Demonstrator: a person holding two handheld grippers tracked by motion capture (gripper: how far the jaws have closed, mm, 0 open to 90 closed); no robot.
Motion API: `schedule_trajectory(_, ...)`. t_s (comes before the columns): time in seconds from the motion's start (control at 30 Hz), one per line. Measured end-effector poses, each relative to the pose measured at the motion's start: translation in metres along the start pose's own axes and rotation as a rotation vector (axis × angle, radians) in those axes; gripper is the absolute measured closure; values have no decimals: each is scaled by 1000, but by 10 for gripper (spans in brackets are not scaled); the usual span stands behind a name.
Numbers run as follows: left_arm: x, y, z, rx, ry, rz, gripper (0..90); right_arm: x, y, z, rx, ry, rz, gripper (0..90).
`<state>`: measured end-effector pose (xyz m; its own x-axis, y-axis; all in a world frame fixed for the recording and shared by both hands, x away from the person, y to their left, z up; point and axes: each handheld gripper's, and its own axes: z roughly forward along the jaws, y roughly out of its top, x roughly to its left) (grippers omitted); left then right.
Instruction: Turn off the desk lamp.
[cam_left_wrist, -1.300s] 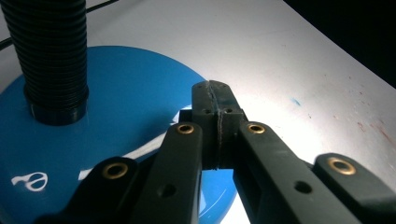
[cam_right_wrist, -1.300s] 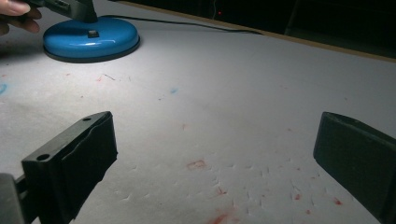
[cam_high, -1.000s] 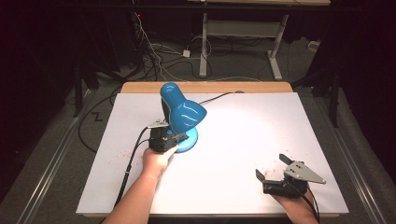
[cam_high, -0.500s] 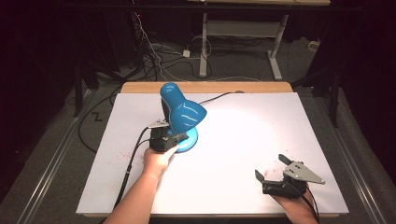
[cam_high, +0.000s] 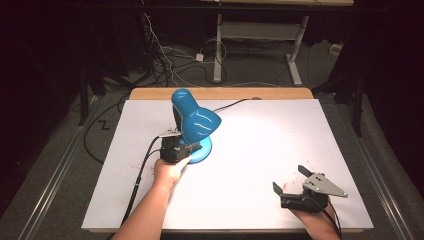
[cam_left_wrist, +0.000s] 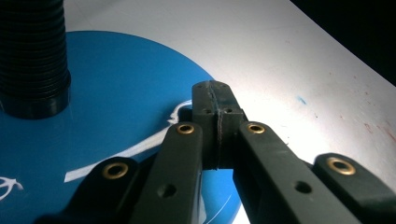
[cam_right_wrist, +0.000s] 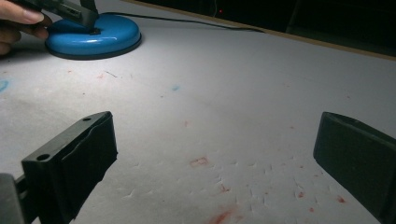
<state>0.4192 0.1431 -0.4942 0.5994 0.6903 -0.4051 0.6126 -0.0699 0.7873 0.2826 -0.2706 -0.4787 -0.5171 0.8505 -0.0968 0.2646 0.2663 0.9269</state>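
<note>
A blue desk lamp (cam_high: 197, 122) stands on the white table (cam_high: 280, 135), its shade tipped toward the right and a pool of light on the tabletop beside it. My left gripper (cam_high: 195, 147) is shut, with its joined tips (cam_left_wrist: 215, 93) resting on the lamp's round blue base (cam_left_wrist: 116, 93) near the rim, right of the black ribbed neck (cam_left_wrist: 32, 56). The right gripper view shows that base (cam_right_wrist: 100, 35) far off, with the left gripper (cam_right_wrist: 91, 23) on it. Near the table's front right, my right gripper (cam_high: 289, 179) stands open and empty (cam_right_wrist: 219, 154).
The lamp's black cord (cam_high: 232, 104) runs off the back of the table over a wooden edge (cam_high: 220, 93). Faint red and blue stains (cam_right_wrist: 201, 161) mark the white surface. Cables and desk legs (cam_high: 217, 45) lie on the floor beyond.
</note>
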Motion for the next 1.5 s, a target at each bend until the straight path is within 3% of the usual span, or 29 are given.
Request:
schedule_trajectory(0.3, 0, 0, 0, 2, 2, -2, 883, 1, 0, 0, 0, 1, -4, 3)
schedule_trajectory(0.37, 1, 0, 1, 5, 15, -18, 884, 1, 0, 0, 0, 1, -4, 3)
schedule_trajectory(0.4, 1, 0, 0, 1, 41, -26, 884, 1, 0, 0, -1, 1, -4, 3)
schedule_trajectory(0.47, 5, 0, -1, 2, 18, -52, 885, 1, 0, -1, -1, 1, -4, 3)
schedule_trajectory(1.03, 0, -1, -2, -1, 46, -15, 884, 1, 0, -1, 1, -2, -2, 3)
schedule_trajectory(1.17, 1, -2, -10, -23, 45, -12, 884, -1, -1, -1, -2, -5, 4, 3)
schedule_trajectory(1.5, 0, -12, -45, -15, 74, 20, 884, 0, 0, -2, -3, -7, 4, 3)
